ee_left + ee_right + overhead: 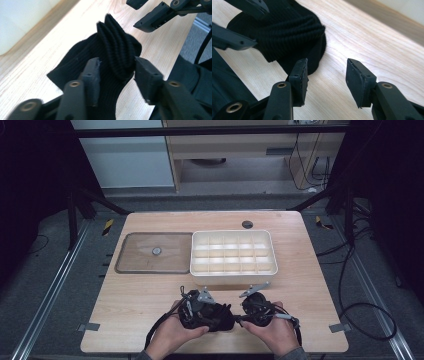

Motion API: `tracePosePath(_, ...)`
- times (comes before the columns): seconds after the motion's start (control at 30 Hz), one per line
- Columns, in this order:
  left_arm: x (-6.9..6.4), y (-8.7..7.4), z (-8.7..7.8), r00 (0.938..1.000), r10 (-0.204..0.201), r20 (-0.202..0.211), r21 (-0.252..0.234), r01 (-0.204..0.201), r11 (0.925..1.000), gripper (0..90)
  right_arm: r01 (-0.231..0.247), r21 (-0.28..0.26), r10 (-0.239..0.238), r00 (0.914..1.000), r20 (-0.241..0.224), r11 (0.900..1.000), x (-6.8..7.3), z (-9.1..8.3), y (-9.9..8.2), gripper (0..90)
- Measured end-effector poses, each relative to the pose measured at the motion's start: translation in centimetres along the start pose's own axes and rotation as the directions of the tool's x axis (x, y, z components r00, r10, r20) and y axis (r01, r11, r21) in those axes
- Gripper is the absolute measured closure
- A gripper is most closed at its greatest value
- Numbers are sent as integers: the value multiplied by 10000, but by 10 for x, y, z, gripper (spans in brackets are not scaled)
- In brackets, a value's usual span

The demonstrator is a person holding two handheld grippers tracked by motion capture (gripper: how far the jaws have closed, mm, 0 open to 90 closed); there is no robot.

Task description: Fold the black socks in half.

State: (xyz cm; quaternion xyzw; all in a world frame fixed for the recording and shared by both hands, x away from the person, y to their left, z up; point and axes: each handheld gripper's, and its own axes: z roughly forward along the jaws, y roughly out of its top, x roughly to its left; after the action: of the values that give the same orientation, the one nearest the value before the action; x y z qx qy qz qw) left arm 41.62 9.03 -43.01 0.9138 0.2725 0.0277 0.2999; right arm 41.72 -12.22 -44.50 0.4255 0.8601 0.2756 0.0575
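Note:
A black ribbed sock (221, 318) lies bunched on the wooden table (150, 295) near its front edge, between the person's two hands. In the left gripper view the sock's gathered cuff (117, 50) stands between the jaws of my left gripper (116, 67), which are parted around it without squeezing it. My right gripper (327, 70) is open over bare wood, with the sock (287, 32) just beyond its left jaw. In the high view the left gripper (200, 306) and the right gripper (256, 306) point toward each other.
A white tray with several compartments (232, 276) stands just behind the grippers at mid-table. A tinted flat lid (135, 262) with a small knob lies to its left. A dark round hole (247, 224) marks the table's far side.

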Motion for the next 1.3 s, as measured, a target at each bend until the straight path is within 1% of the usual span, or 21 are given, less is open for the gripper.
tracePosePath(0.17, -1, 1, -11, 9993, -37, -373, -356, 23, 9994, 452, -42, -100, 43, 9999, 151, 9999, 0, -7, 5, 541)
tracePosePath(0.23, 1, 0, -14, 9983, -10, -579, -342, -10, 9994, 438, -50, -165, 54, 9998, 205, 9999, 1, -8, 7, 547)
tracePosePath(0.27, 1, 0, -14, 9983, -10, -579, -342, -10, 9994, 426, -23, -230, 27, 9998, 199, 9997, 1, -9, 9, 549)
tracePosePath(0.3, 2, 0, -16, 9971, -19, -762, -334, -6, 9994, 411, 52, -280, -47, 9998, 198, 9996, 2, -10, 11, 550)
tracePosePath(0.33, 4, -2, -19, 9942, -17, -1076, -323, -18, 9995, 392, 43, -350, -36, 9998, 194, 9994, 4, -11, 13, 550)
tracePosePath(0.37, 5, -3, -21, 9924, -35, -1232, -350, -8, 9994, 372, 98, -383, -90, 9997, 208, 9992, 5, -11, 14, 550)
tracePosePath(0.4, 7, -4, -23, 9917, -76, -1287, -358, 30, 9994, 348, 48, -408, -40, 9998, 203, 9992, 7, -12, 16, 549)
tracePosePath(0.47, 10, -6, -28, 9891, -161, -1465, -452, 96, 9989, 307, 209, -496, -199, 9996, 206, 9985, 10, -13, 20, 542)
tracePosePath(0.6, 14, -13, -31, 9862, -290, -1631, -506, 210, 9985, 185, 367, -557, -351, 9990, 289, 9978, 16, -15, 29, 513)
tracePosePath(0.63, 15, -16, -31, 9848, -309, -1708, -468, 232, 9986, 185, 367, -557, -351, 9990, 289, 9978, 16, -15, 29, 513)
tracePosePath(0.67, 16, -20, -31, 9826, -312, -1831, -413, 240, 9989, 152, 584, -570, -561, 9976, 398, 9967, 18, -13, 33, 480)
tracePosePath(0.7, 16, -20, -31, 9826, -312, -1831, -413, 240, 9989, 150, 584, -570, -561, 9976, 398, 9967, 18, -13, 33, 480)
tracePosePath(0.77, 17, -27, -29, 9827, -335, -1820, -369, 272, 9989, 149, 769, -504, -752, 9965, 356, 9958, 21, -10, 36, 437)
tracePosePath(0.9, 18, -37, -25, 9841, -323, -1745, -157, 301, 9994, 148, 915, -275, -909, 9956, 237, 9954, 22, -3, 39, 327)
tracePosePath(0.97, 18, -40, -23, 9842, -322, -1739, -91, 311, 9995, 150, 928, -200, -923, 9954, 242, 9955, 22, -1, 39, 319)
tracePosePath(1.0, 18, -43, -21, 9854, -324, -1670, 0, 329, 9995, 157, 803, -84, -801, 9965, 228, 9967, 21, 3, 40, 354)
tracePosePath(1.13, 16, -51, -14, 9877, -227, -1549, 220, 264, 9994, 191, 746, 99, -748, 9970, 198, 9972, 17, 9, 39, 486)
tracePosePath(1.17, 15, -52, -13, 9884, -206, -1508, 260, 248, 9994, 205, 791, 135, -794, 9967, 188, 9968, 16, 10, 38, 508)
tracePosePath(1.2, 14, -54, -11, 9886, -177, -1492, 292, 223, 9993, 214, 687, 187, -690, 9975, 161, 9975, 17, 12, 38, 530)
tracePosePath(1.23, 13, -55, -10, 9892, -154, -1455, 339, 205, 9992, 227, 771, 238, -774, 9969, 140, 9967, 16, 14, 37, 544)
tracePosePath(1.3, 11, -57, -6, 9903, -87, -1389, 426, 148, 9990, 246, 731, 318, -734, 9973, 86, 9968, 15, 17, 34, 547)
